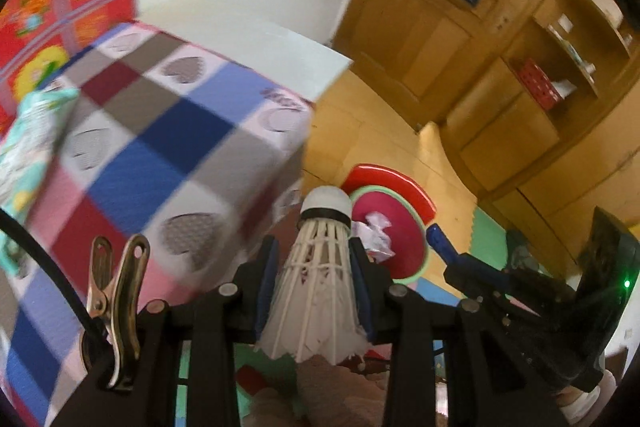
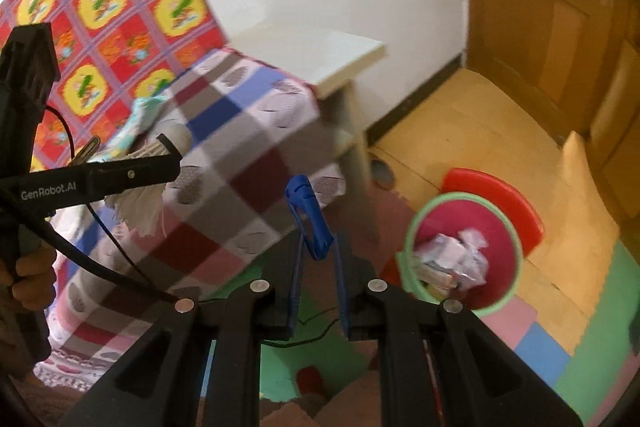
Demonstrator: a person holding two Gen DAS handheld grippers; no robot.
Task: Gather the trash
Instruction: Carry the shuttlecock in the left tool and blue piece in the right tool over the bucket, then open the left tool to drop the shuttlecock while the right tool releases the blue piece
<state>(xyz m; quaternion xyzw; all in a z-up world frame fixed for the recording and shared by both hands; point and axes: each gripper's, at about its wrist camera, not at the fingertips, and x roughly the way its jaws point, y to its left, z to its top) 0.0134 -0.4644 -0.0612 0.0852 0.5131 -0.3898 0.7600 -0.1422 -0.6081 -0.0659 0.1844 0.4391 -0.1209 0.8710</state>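
My left gripper (image 1: pixel 314 247) is shut on a white feather shuttlecock (image 1: pixel 316 279), cork end pointing away. Just beyond the cork, on the floor, stands a pink trash bin (image 1: pixel 400 215) with a green rim and a red lid (image 1: pixel 392 179) behind it; crumpled paper (image 1: pixel 374 235) lies inside. My right gripper (image 2: pixel 319 243) is shut on a blue plastic clip (image 2: pixel 308 211), and the bin (image 2: pixel 408 247) sits to its right, holding crumpled wrappers (image 2: pixel 456 259). In the right wrist view, the left gripper (image 2: pixel 168 147) with the shuttlecock (image 2: pixel 136 203) hovers at the left, over the checkered cloth.
A table under a checkered heart-print cloth (image 1: pixel 160 131) fills the left, with a white side table (image 2: pixel 320 55) behind it. Wooden cabinets (image 1: pixel 520 107) and a door (image 2: pixel 560 27) stand at the right. Coloured foam mats (image 2: pixel 560 347) cover the floor. A hand (image 2: pixel 28 279) grips the left tool.
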